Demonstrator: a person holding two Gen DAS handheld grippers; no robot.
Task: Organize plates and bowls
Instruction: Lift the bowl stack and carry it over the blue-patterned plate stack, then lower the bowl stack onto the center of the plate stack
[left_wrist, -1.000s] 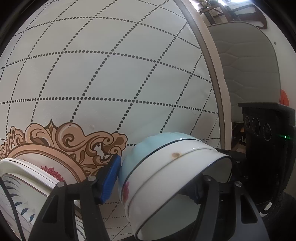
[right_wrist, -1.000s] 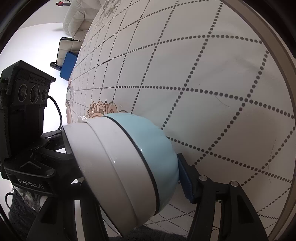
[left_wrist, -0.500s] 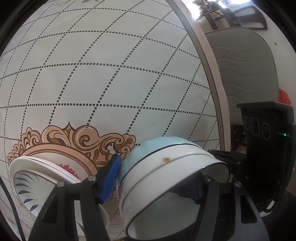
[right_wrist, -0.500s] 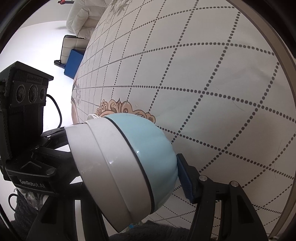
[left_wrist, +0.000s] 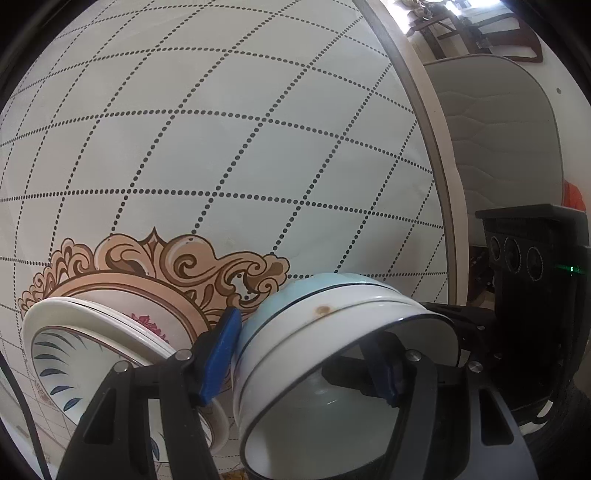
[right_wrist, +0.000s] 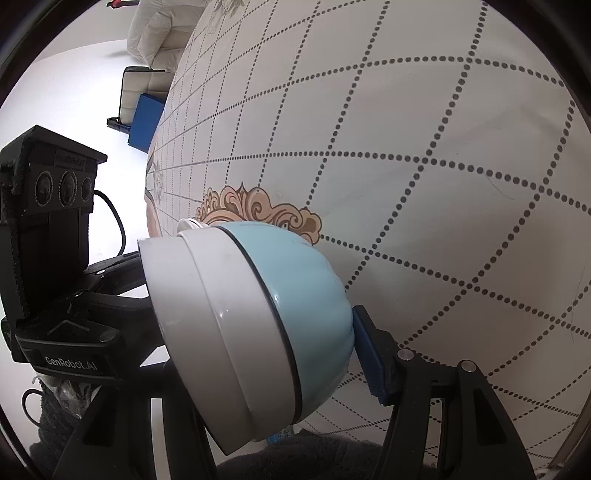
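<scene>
Plates (left_wrist: 96, 339) now nearer at left, blue bowl (left_wrist: 332, 354) clamped between both claws, left claw (left_wrist: 306, 362), right claw (right_wrist: 258, 332)

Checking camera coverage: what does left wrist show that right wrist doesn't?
Left wrist only: the stacked plates with blue leaf marks, a brown spot on the bowl's white band, the bowl's inside, and a grey chair.
Right wrist only: a white sofa and a blue box beyond the table.
Both: the blue-and-white bowl, the dotted tablecloth, its tan scroll print.
</scene>
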